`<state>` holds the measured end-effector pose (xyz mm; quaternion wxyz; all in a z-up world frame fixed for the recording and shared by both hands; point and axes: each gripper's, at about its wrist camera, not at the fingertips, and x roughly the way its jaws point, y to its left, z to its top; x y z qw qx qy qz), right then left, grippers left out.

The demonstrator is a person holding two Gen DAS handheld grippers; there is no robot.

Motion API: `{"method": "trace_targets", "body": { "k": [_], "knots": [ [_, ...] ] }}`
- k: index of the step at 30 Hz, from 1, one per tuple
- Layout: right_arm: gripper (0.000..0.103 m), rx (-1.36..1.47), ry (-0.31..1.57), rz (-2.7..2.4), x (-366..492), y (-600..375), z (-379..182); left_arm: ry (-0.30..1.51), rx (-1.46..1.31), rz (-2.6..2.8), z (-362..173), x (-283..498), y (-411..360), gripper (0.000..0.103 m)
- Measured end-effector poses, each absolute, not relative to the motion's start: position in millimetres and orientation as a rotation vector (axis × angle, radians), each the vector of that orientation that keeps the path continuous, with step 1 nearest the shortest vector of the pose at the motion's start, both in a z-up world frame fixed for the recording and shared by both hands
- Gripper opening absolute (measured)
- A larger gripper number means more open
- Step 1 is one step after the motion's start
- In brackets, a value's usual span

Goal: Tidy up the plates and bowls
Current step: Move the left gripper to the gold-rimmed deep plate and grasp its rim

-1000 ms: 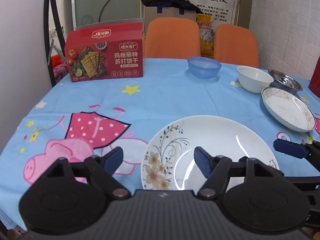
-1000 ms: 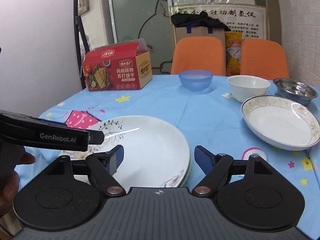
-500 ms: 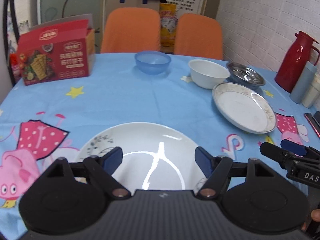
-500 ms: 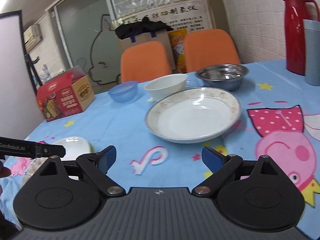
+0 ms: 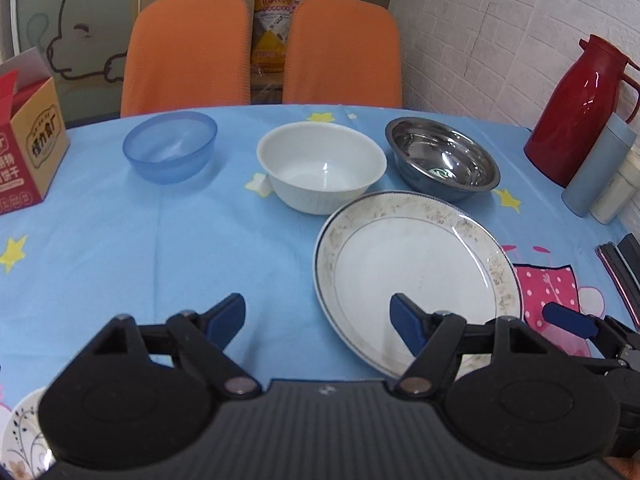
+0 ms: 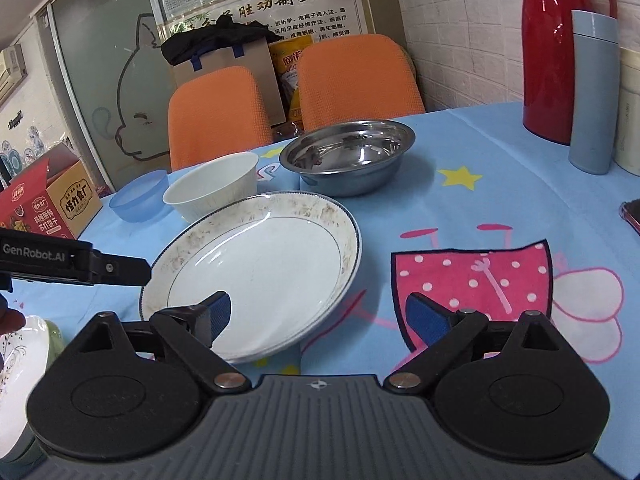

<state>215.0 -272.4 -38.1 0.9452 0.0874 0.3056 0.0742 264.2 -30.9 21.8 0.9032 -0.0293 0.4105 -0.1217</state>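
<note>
Facing the table [image 5: 192, 248] with both tools low over its near edge, you have the gold-rimmed plate [image 6: 256, 268] as your landmark, and it lies closest to your right gripper [image 6: 318, 316]. That plate sits flat on the blue cloth, straight ahead of the right tool and a little to its left: the tool's left finger [image 6: 218, 312] hangs over the plate's near rim while the right finger stands out past the rim above the cloth. Round as it is, the plate has no long axis to line up with, so I judge the move turns on straddling the near rim edge-on. Your left gripper [image 5: 318, 318] comes at the same plate from the plate's left side, with one finger [image 5: 404, 320] over the rim and the other over bare cloth.

Behind the plate stand three bowls in a row: the steel bowl [image 6: 348, 156] beyond its far right rim, the white bowl [image 6: 212, 190] just beyond its far left rim, and the blue bowl [image 6: 140, 196] further left again, apart from the plate. The floral plate [image 6: 16, 364] lies well to the plate's near left, almost out of view.

Both tools are spread wide and carry nothing; neither finger pair visibly touches the plate, though the overlap makes contact hard to rule out.
</note>
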Motion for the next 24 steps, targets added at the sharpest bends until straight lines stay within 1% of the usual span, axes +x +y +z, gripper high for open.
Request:
{"method": "trace_targets", "body": {
  "k": [12,21,24],
  "knots": [
    [0.103,0.154,0.676,0.184,251.4,-270.5,-48.9,0.915,-0.033,-0.266,1.0,305.7,-63.8,0.073],
    [0.103,0.123,0.658,0.186,255.8,-263.1,-51.7,0.954,-0.038,-0.276,-10.8,316.9,-70.5,0.073],
    [0.103,0.102,0.643,0.194,254.3,-261.2,-54.0,0.941,-0.017,-0.272,-11.8,316.2,-72.5,0.073]
  ]
}}
